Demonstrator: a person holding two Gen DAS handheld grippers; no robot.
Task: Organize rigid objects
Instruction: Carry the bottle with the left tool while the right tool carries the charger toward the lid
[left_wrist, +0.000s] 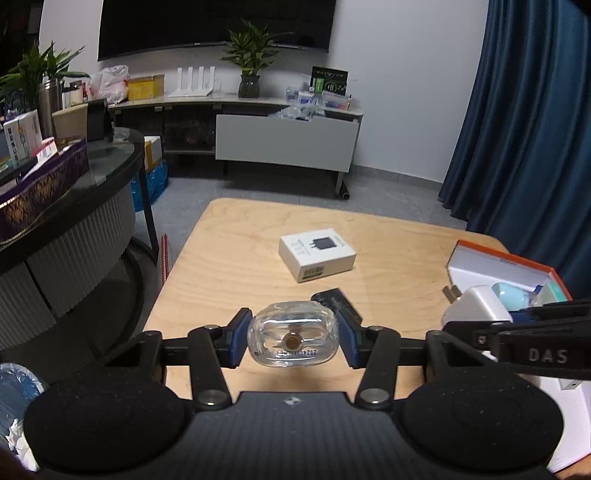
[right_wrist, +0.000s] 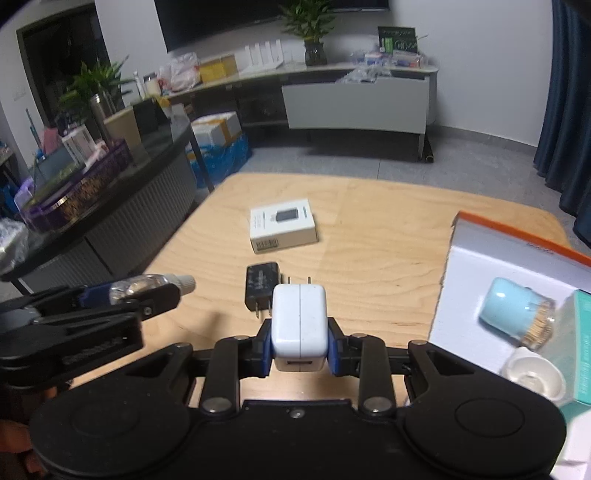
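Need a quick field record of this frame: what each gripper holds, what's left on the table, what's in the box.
left gripper: shut on clear glass bottle
right gripper: shut on white charger
wooden table: white carton, black charger
orange-rimmed box: light blue toothpick holder, white cap, teal carton

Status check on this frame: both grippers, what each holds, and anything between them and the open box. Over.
Left gripper shut on clear bottle. Right gripper shut on white charger. Orange-rimmed box open at right; nothing seen in the way.
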